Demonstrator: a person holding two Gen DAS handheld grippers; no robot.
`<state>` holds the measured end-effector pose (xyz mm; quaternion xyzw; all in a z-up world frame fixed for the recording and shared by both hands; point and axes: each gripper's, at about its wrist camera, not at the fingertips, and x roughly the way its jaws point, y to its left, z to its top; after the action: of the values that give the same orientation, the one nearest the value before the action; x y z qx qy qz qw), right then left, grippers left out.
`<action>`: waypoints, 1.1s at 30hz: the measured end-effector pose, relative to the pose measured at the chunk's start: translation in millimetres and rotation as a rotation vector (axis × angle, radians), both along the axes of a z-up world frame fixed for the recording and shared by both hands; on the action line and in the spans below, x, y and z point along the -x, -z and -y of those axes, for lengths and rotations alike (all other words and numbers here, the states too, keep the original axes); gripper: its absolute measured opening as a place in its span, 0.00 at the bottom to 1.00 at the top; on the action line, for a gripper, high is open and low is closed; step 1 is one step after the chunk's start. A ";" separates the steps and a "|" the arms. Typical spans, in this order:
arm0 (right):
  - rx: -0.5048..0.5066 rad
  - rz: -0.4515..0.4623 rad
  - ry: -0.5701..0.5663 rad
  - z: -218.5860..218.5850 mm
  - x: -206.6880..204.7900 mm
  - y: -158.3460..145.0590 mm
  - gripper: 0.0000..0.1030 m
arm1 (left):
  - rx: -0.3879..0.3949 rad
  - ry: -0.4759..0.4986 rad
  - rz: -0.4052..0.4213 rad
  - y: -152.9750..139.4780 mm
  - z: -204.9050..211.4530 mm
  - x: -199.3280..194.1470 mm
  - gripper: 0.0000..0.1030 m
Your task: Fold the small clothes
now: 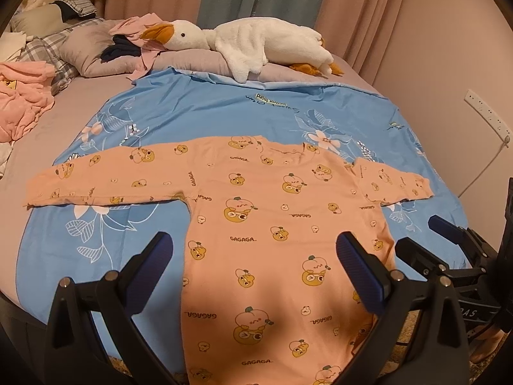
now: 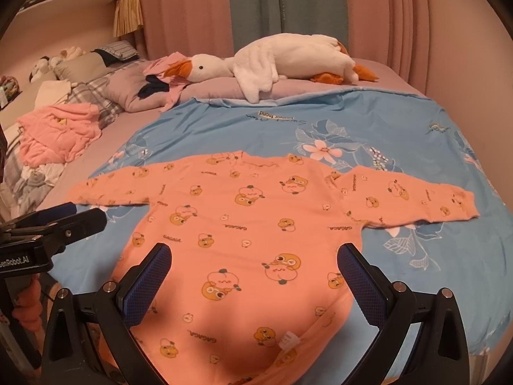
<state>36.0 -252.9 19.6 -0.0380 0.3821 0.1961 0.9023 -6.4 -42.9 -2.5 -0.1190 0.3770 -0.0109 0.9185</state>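
An orange long-sleeved shirt (image 1: 272, 224) with a cartoon duck print lies flat on the blue floral sheet (image 1: 208, 109), both sleeves spread out sideways, hem toward me. It also shows in the right wrist view (image 2: 256, 224). My left gripper (image 1: 253, 263) is open and empty, hovering over the shirt's lower body near its left edge. My right gripper (image 2: 255, 266) is open and empty over the shirt's lower body. The right gripper's fingers (image 1: 449, 227) show at the right of the left wrist view; the left gripper's fingers (image 2: 73, 221) show at the left of the right wrist view.
A white plush goose (image 1: 256, 45) lies on pillows at the head of the bed. A heap of pink clothes (image 1: 22, 96) sits at the left, also in the right wrist view (image 2: 57, 131). Curtains hang behind. A power strip (image 1: 487, 112) is on the right wall.
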 end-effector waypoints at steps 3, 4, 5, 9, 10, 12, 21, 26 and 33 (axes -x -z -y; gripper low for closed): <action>-0.012 -0.004 -0.007 -1.8 1.7 1.9 0.99 | -0.006 -0.013 -0.004 -0.5 0.4 0.0 0.99; -0.014 -0.007 -0.010 -2.2 1.4 2.5 0.99 | -0.009 -0.015 -0.003 -0.5 0.6 0.3 0.99; -0.013 -0.008 -0.013 -3.5 1.7 2.9 0.99 | -0.010 -0.016 -0.003 0.2 0.5 0.1 0.99; -0.017 -0.007 -0.017 -5.1 2.0 3.7 0.99 | -0.026 -0.020 -0.004 1.0 1.4 0.4 0.99; -0.018 -0.006 -0.017 -5.6 2.1 4.0 0.99 | -0.032 -0.021 -0.003 1.4 1.8 0.9 0.99; -0.020 -0.007 -0.017 -6.1 1.9 4.5 0.99 | -0.039 -0.022 0.000 1.3 1.4 0.5 0.99; -0.026 -0.013 -0.011 -7.6 0.8 5.0 0.99 | -0.055 -0.027 0.004 1.7 0.2 0.5 0.99; -0.027 -0.014 -0.011 -7.8 0.9 5.3 0.99 | -0.059 -0.028 0.004 2.4 0.3 0.7 0.99; -0.031 -0.015 -0.007 -8.8 1.6 5.5 0.99 | -0.055 -0.029 0.005 2.7 -1.2 0.7 0.99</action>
<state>34.4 -244.1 14.0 -0.0239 0.3856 0.2053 0.8992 -7.1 -41.6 -5.2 -0.0992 0.3732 0.0126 0.9223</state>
